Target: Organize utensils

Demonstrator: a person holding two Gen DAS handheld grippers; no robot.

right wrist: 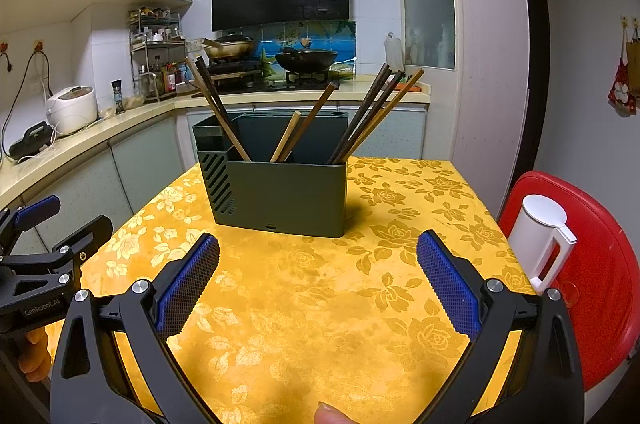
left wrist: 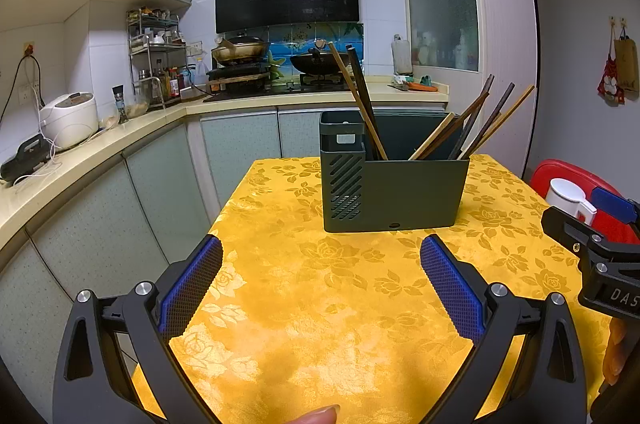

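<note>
Chopsticks (right wrist: 224, 112) stand loose in a dark green utensil holder (right wrist: 280, 192) at the far middle of a table draped in a yellow floral tablecloth (right wrist: 300, 324). I count a pair leaning left, two near the middle, and a bundle (right wrist: 372, 112) fanning right. My left gripper (left wrist: 320, 284) and right gripper (right wrist: 318, 280) both hover low over the near cloth, well apart from the holder, fingers spread wide and holding nothing. Judging from here, the main risk is the lean: if I pinch one chopstick high on its shaft, it could lever against the rim and tip the light holder, or drag its neighbours out. The bundle's sticks are close together, so I might catch two at once. A white jug (right wrist: 540, 240) sits on a red stool (right wrist: 600, 284) just beside the table's right edge; a wide swing of my right gripper could knock it.
</note>
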